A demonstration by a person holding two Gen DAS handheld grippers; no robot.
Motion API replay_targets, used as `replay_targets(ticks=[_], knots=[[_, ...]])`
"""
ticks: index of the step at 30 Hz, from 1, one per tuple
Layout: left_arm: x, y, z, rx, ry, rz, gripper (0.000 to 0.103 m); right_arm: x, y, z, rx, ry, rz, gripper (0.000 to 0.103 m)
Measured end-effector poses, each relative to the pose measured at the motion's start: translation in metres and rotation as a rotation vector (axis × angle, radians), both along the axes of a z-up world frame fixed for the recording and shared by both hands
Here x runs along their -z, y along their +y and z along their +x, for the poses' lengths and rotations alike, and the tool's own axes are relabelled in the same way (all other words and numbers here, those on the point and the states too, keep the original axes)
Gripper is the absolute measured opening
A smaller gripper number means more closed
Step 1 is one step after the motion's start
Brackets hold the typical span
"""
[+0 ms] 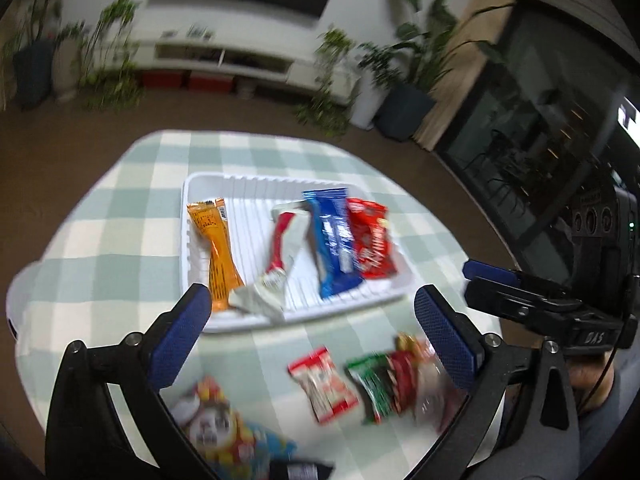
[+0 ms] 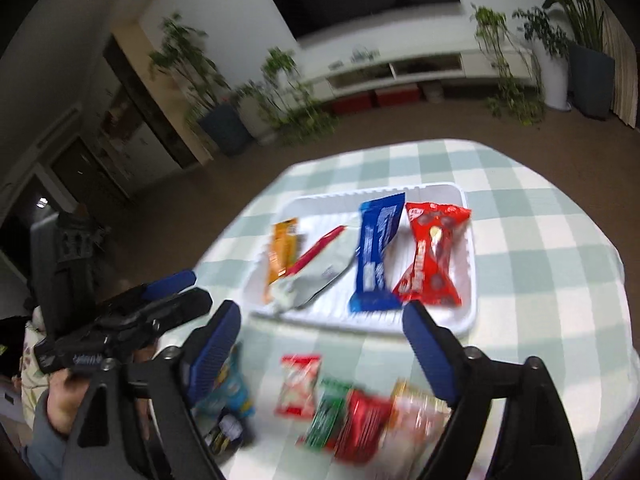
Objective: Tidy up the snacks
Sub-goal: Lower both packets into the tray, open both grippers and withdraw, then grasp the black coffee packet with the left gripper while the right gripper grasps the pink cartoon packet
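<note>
A white ribbed tray (image 1: 208, 184) (image 2: 466, 320) sits on the green-checked tablecloth. In it lie an orange bar (image 1: 214, 236) (image 2: 282, 248), a white-and-red packet (image 1: 280, 248) (image 2: 320, 268), a blue bar (image 1: 332, 240) (image 2: 376, 252) and a red packet (image 1: 370, 240) (image 2: 432, 256). On the cloth in front of the tray lie a small red-and-white packet (image 1: 322, 384) (image 2: 298, 384), a green packet (image 1: 370, 384) (image 2: 326, 416), a dark red packet (image 2: 362, 424) and a pale packet (image 2: 416, 420). My left gripper (image 1: 312, 320) is open and holds nothing. My right gripper (image 2: 320, 336) is likewise open and holds nothing.
A large colourful snack bag (image 1: 224, 428) (image 2: 232, 392) lies near the table's front edge, with a dark item (image 1: 300, 470) beside it. Potted plants, a white low cabinet and a dark screen stand beyond the table. A person's hand (image 2: 60, 404) holds the other gripper.
</note>
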State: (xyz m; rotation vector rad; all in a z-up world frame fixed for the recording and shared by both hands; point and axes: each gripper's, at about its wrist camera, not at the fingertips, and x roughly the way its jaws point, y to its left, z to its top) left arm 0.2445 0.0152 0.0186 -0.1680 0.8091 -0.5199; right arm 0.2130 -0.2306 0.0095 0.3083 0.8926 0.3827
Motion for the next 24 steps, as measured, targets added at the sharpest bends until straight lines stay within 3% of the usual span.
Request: replay_targets(ticks=[4, 8, 12, 16, 24], knots=[[-0.008, 0.011, -0.061, 0.009, -0.045, 0.042, 0.103, -0.006, -0.011, -0.074, 0.014, -0.068, 0.019, 0.088], [0.014, 0.026, -0.108, -0.038, 0.061, 0.094, 0.103, 0.009, -0.021, -0.127, 0.07, -0.073, 0.022, 0.088], [0.049, 0.025, -0.147, -0.039, 0.115, 0.217, 0.103, 0.032, -0.022, -0.17, 0.116, -0.028, 0.012, 0.088], [0.075, 0.018, -0.156, -0.012, 0.146, 0.315, 0.103, 0.04, -0.02, -0.187, 0.127, -0.015, -0.011, 0.088], [0.091, -0.006, -0.149, 0.038, 0.167, 0.455, 0.102, 0.045, -0.019, -0.194, 0.15, -0.009, -0.038, 0.088]])
